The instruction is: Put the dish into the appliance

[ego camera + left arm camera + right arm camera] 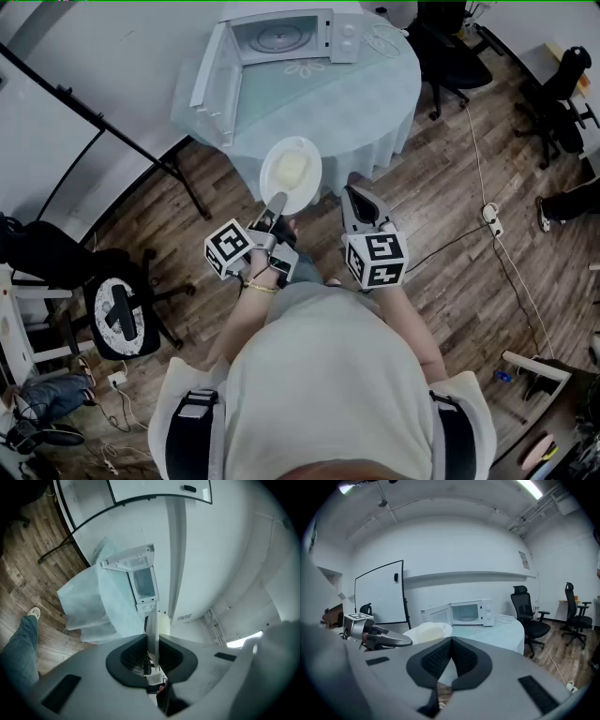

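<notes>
The dish (291, 173), carrying something pale, hangs short of the microwave (291, 37), just off the near edge of the microwave's table (380, 108). The left gripper (277, 202) pinches its rim, apparently to keep it level. The microwave's door (214, 80) stands wide open, ready to receive it. The right gripper (354, 192), equally short of the microwave, has its jaws together on nothing.

Your shirt (328, 375): pale, short-sleeved. Black straps (192, 433) with grey buckles over both shoulders of shirt. Thin bracelet (260, 288) on wrist just ahead of shirt. Further ahead of shirt, your left tongs (277, 201) and right tongs (355, 190): grey shells, black ribbed pads, each carrying white cube (375, 260) with black square markers. Blue jeans (18, 653), white shoe (33, 613).
</notes>
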A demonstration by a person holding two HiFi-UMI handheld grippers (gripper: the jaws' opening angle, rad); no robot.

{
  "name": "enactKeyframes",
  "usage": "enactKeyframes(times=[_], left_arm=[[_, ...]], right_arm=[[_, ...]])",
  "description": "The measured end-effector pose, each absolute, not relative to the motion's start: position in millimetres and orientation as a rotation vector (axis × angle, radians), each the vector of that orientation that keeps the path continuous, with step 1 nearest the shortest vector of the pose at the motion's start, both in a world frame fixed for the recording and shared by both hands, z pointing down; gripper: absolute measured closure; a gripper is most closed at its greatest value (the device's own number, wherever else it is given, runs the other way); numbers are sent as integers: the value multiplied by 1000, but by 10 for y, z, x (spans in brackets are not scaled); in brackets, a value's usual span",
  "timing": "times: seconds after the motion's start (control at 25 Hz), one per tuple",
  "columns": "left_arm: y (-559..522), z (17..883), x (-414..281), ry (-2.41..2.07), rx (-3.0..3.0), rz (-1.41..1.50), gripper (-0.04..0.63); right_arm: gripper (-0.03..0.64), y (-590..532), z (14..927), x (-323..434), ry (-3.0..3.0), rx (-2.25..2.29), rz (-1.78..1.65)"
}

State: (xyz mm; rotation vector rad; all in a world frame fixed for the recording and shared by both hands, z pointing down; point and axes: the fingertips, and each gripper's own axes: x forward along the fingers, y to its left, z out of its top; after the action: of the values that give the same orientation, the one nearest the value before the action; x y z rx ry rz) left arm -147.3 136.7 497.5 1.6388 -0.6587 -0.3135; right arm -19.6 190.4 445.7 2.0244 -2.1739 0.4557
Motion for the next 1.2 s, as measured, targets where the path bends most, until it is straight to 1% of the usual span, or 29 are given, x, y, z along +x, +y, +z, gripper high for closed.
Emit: enactKeyframes(times=[0.64, 1.2], left_arm=[[1325, 4945, -1380, -626, 1633, -341, 557], [770, 5040, -1119, -613, 1583, -321, 557]], right_arm=[[611, 1873, 4463, -243, -2211, 1978, 457], [611, 1361, 4455, 20, -2195, 1992, 467]])
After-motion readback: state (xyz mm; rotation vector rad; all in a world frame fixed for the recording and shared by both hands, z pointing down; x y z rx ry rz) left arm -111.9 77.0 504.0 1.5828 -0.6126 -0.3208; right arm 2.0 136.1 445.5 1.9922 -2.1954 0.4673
